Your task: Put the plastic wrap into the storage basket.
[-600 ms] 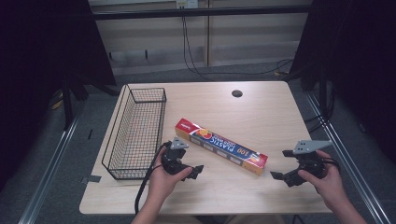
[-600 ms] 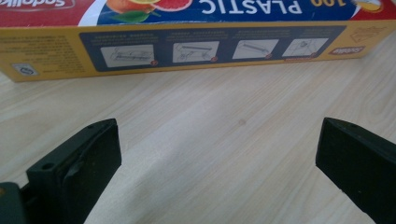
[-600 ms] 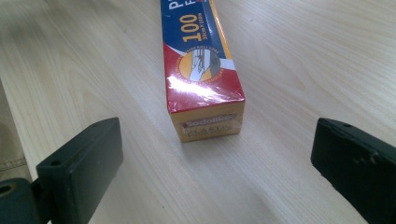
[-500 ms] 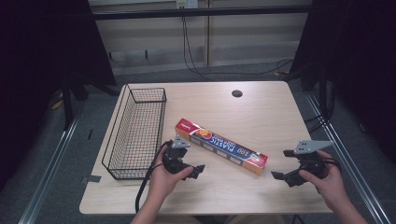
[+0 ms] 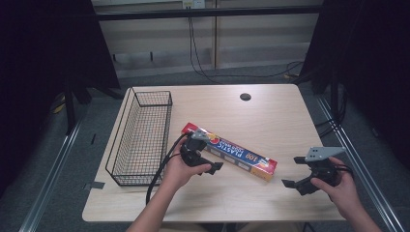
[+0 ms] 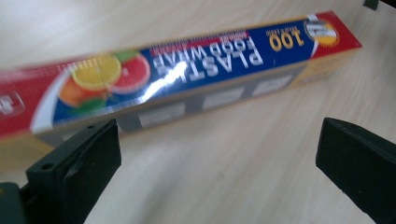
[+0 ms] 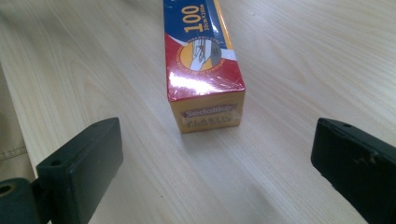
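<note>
A long box of plastic food wrap, red, blue and yellow, lies diagonally on the wooden table. My left gripper sits just at the near side of the box's left half, jaws wide open. In the left gripper view the box lies across the picture beyond my open left gripper, with bare table between the jaws. My right gripper stands open a short way off the box's right end. In the right gripper view that end of the box faces my open right gripper, apart from it.
A black wire basket stands along the table's left side, close to my left hand. A dark round cable hole sits near the far edge. The left gripper's cable trails off the near edge.
My left gripper has moved a little forward, closer to the box's near side. The right gripper and the box have stayed where they were.
</note>
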Available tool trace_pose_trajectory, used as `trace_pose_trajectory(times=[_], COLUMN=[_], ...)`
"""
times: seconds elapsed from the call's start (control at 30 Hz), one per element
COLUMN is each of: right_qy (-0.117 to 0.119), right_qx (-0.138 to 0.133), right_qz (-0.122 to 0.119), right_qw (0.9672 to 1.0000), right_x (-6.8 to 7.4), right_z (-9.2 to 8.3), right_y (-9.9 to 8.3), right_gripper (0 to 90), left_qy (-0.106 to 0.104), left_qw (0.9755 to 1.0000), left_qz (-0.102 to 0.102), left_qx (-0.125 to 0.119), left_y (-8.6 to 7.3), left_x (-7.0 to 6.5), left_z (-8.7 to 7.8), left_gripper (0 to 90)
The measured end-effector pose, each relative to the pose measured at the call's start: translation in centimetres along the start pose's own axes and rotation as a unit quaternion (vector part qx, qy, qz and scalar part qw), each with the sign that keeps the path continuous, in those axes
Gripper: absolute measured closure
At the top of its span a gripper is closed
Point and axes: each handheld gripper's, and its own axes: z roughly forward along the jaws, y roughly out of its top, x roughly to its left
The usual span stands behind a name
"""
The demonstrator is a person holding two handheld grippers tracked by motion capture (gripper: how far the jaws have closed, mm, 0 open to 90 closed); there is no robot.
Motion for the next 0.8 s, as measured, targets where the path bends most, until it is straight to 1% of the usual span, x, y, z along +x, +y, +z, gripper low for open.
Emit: trace_pose_trajectory(times=[0.03, 0.1, 0.13, 0.2, 0.27, 0.3, 0.37, 0.43, 0.47, 0.5, 0.53, 0.57, 0.63, 0.67, 0.7, 0.73, 0.77, 0.8], right_qy=[0.002, 0.003, 0.004, 0.008, 0.009, 0.01, 0.011, 0.012, 0.009, 0.013, 0.014, 0.014, 0.016, 0.016, 0.016, 0.015, 0.016, 0.016], right_qx=[0.002, 0.002, 0.002, -0.001, -0.005, -0.005, -0.005, -0.006, -0.008, -0.01, -0.008, -0.008, -0.007, -0.007, -0.007, -0.007, -0.008, -0.008], right_qz=[0.0, 0.0, -0.001, -0.001, 0.0, 0.002, 0.0, 0.001, 0.003, 0.004, 0.004, 0.004, 0.0, 0.0, 0.0, 0.0, 0.0, 0.0], right_qw=[1.0, 1.0, 1.0, 1.0, 0.9999, 0.9999, 0.9999, 0.9999, 0.9999, 0.9999, 0.9999, 0.9999, 0.9998, 0.9999, 0.9999, 0.9999, 0.9998, 0.9998], right_x=[0.0, 0.1, 0.1, 0.1, 0.1, 0.1, 0.1, 0.0, 0.0, -0.1, 0.0, 0.0, 0.1, 0.1, 0.1, 0.1, 0.0, 0.0], right_z=[0.1, 0.1, 0.1, 0.2, 0.1, 0.1, 0.0, 0.0, 0.0, 0.1, 0.2, 0.2, 0.2, 0.1, 0.1, 0.1, 0.1, 0.1], right_y=[0.0, 0.1, 0.1, 0.2, 0.3, 0.3, 0.2, 0.3, 0.3, 0.3, 0.3, 0.3, 0.2, 0.2, 0.2, 0.2, 0.2, 0.2], right_gripper=[1.9, 1.9, 1.9, 1.9, 1.9, 1.9, 1.9, 1.9, 1.9, 2.0, 1.9, 1.9, 1.9, 1.9, 1.9, 1.9, 2.0, 2.0], left_qy=[-0.008, -0.002, -0.006, -0.016, -0.019, -0.021, -0.02, -0.029, -0.035, -0.039, -0.041, -0.039, -0.032, -0.035, -0.032, -0.033, -0.035, -0.044], left_qw=[1.0, 1.0, 1.0, 0.9999, 0.9995, 0.9993, 0.9987, 0.9974, 0.9975, 0.9975, 0.9978, 0.9978, 0.9982, 0.998, 0.9974, 0.9974, 0.9974, 0.9976], left_qz=[-0.005, 0.002, 0.002, 0.002, 0.018, 0.022, 0.041, 0.057, 0.053, 0.049, 0.042, 0.044, 0.039, 0.041, 0.057, 0.059, 0.059, 0.05], left_qx=[0.001, 0.006, 0.002, 0.007, 0.017, 0.021, 0.022, 0.032, 0.03, 0.033, 0.03, 0.031, 0.034, 0.031, 0.031, 0.025, 0.024, 0.015], left_y=[0.4, 1.1, 1.4, 2.0, 2.4, 2.6, 3.1, 3.5, 3.6, 3.6, 3.6, 3.5, 3.5, 3.5, 3.6, 3.6, 3.7, 3.8], left_x=[0.1, 0.4, 0.5, 0.7, 0.8, 0.8, 0.7, 0.8, 0.9, 1.1, 1.2, 1.4, 1.6, 1.7, 1.8, 1.8, 1.8, 1.8], left_z=[0.2, 0.5, 0.8, 1.3, 1.8, 2.1, 2.6, 3.2, 3.5, 3.9, 4.3, 4.6, 5.2, 5.4, 5.4, 5.6, 5.7, 5.9], left_gripper=[0.1, 0.1, 0.1, 0.1, 0.2, 0.4, 0.5, 0.5, 0.5, 0.5, 0.5, 0.5, 0.5, 0.5, 0.5, 0.5, 0.5, 0.5])
